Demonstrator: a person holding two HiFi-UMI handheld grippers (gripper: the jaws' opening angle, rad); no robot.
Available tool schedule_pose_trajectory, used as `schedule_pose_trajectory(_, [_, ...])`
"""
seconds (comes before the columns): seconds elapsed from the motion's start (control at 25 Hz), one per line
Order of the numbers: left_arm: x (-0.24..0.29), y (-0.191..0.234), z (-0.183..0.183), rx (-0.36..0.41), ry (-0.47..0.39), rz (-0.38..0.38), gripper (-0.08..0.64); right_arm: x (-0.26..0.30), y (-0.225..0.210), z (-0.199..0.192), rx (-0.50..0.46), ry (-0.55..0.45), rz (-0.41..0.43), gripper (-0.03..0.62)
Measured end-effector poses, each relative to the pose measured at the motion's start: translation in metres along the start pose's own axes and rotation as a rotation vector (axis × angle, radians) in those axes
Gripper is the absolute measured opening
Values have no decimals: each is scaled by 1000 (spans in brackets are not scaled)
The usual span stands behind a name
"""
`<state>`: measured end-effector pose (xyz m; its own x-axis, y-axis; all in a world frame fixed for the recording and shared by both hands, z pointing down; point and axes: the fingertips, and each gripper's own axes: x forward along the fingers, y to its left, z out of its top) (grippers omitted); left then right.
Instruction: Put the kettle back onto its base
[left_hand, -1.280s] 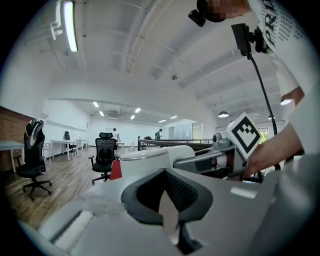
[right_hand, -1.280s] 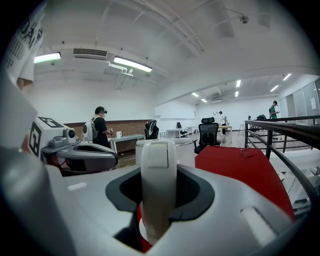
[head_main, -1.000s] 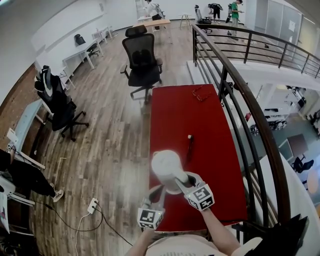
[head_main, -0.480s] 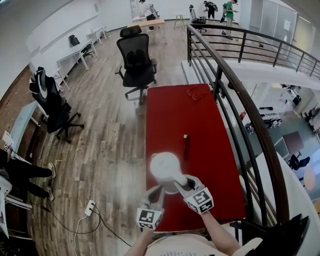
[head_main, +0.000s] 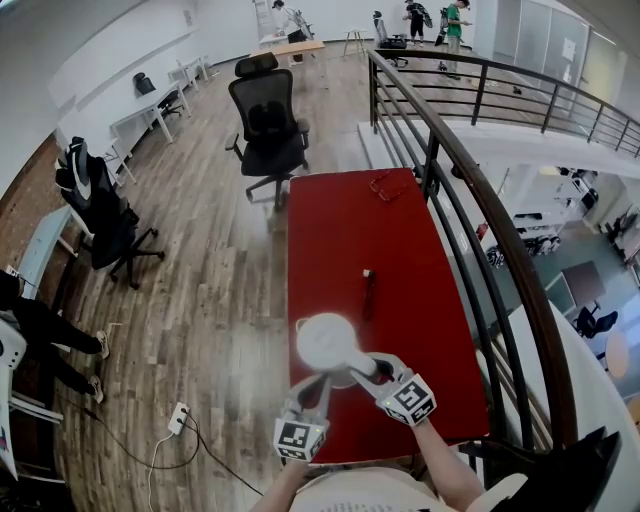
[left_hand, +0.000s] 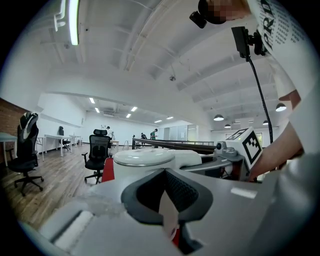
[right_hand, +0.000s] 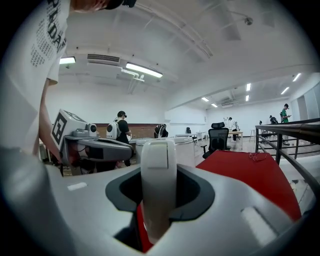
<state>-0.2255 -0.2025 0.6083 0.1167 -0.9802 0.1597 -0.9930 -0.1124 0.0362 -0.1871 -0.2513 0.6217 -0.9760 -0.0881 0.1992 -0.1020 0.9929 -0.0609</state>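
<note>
Kettle handle (right_hand: 159, 160) gripped between right gripper (right_hand: 160, 194) jaws.

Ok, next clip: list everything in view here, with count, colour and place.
kettle: one, white, over the table's near end
table: one, red, beside the railing
small stick-shaped item: one, dark with a pale tip, mid-table
glasses: one pair, thin-framed, table's far end
office chairs: two nearby, black, on the wood floor
railing: one, dark, right of the table
power strip: one, white, on the floor at left, with a cable
people: several, far end of the room
left gripper: grey, jaws shut, empty, beside the kettle
right gripper: grey, closed on the kettle's handle
</note>
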Motion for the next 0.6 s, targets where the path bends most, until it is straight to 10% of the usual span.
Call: schedule_pose_trajectory(0.6, [2, -16, -6, -7, 10, 1, 5, -6, -11, -3, 40, -34, 57, 126])
